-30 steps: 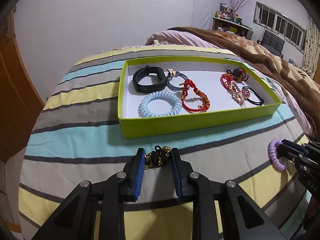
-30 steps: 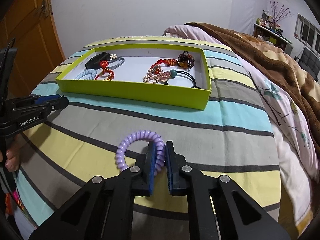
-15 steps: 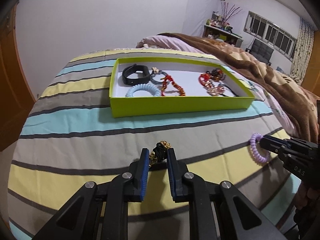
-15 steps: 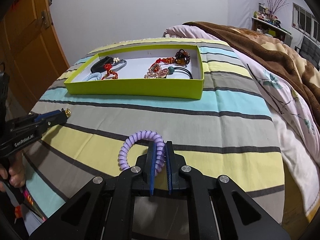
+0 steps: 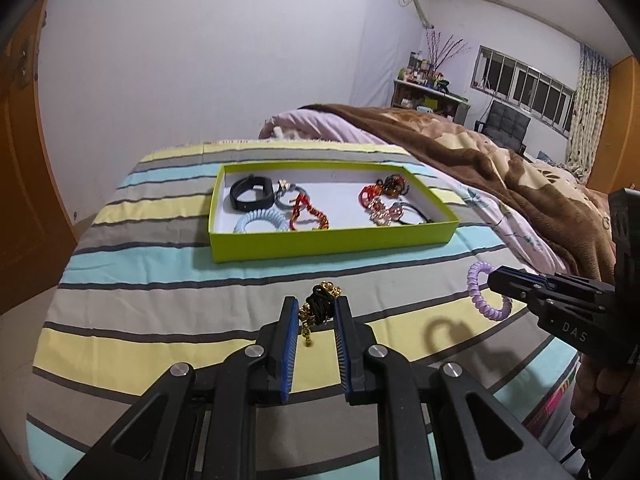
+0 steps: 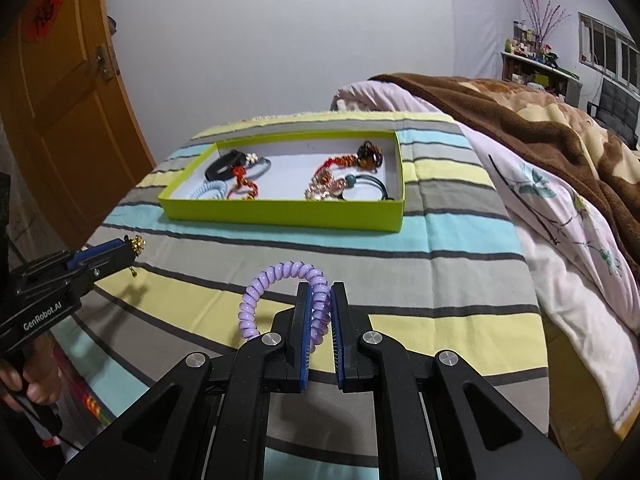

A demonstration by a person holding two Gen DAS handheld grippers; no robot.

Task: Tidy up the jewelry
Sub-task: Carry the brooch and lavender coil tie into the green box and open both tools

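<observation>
A lime green tray point(image 5: 332, 241) point(image 6: 280, 216) lies on the striped bed and holds several bracelets and hair ties. My left gripper point(image 5: 316, 308) is shut on a black and gold chain bracelet point(image 5: 318, 308) and holds it above the bed, in front of the tray. It also shows at the left of the right wrist view point(image 6: 134, 246). My right gripper point(image 6: 320, 300) is shut on a purple spiral hair tie point(image 6: 276, 284), also lifted above the bed. It shows in the left wrist view point(image 5: 490, 280) with the tie point(image 5: 480, 292) casting a shadow below.
A brown blanket point(image 5: 500, 168) and pink floral sheet point(image 6: 560, 232) lie on the right side of the bed. An orange door point(image 6: 68, 92) stands at the left. The striped sheet point(image 5: 160, 312) spreads before the tray.
Both grippers have risen and tilted up, lifting the chain bracelet and the purple tie off the sheet. The tray now looks farther away.
</observation>
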